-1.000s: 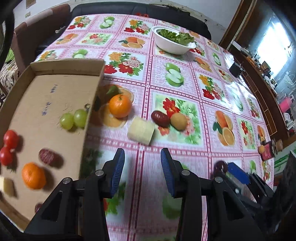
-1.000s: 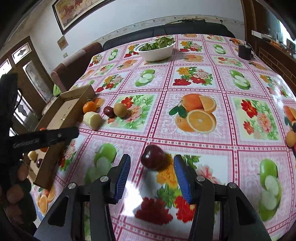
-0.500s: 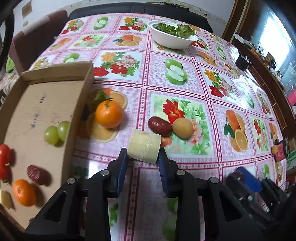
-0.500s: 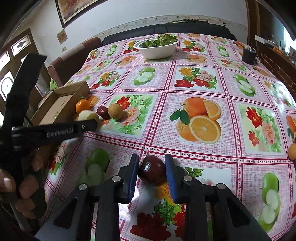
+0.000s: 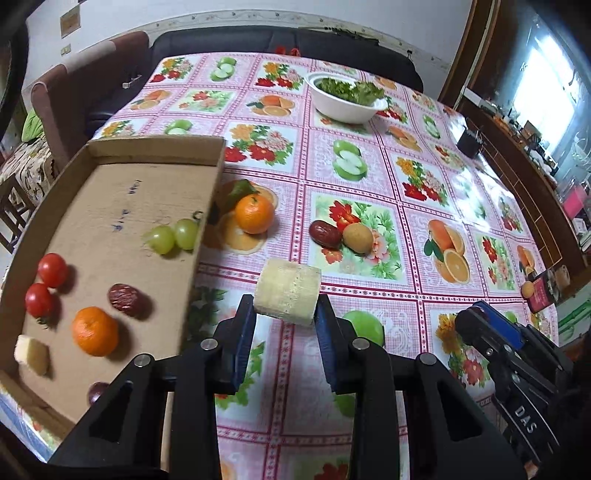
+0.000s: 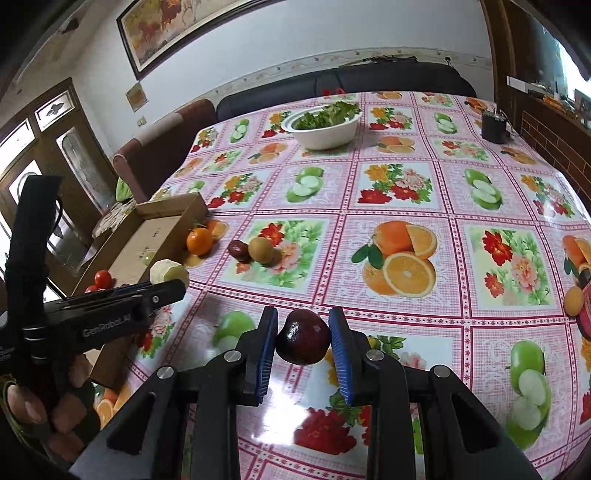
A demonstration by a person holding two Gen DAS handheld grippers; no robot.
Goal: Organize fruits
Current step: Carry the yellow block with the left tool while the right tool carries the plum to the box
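The table carried a pink checked oilcloth printed with fruit and flowers, with a dark sofa behind its far edge and a framed painting on the wall at the upper left of the right wrist view. At the left of the left wrist view lay an open cardboard tray holding two cherry tomatoes, a pale fruit chunk, a mandarin, a red date and two green grapes. Just beside the tray's right wall, on the cloth, sat a second mandarin, and further right a second red date touched a brown round fruit. In the lower centre, the left gripper had just been closing and its blue pads pressed both sides of a pale yellow cylindrical piece, which appeared raised off the cloth. In the upper centre stood a white bowl of greens. In the right wrist view, the person's left hand gripped the left tool's handle at the lower left. At the lower centre, the right gripper had likewise just been closing and was clamped on a dark red plum; whether the plum touched the cloth could not be told. A small dark container stood at the upper right.
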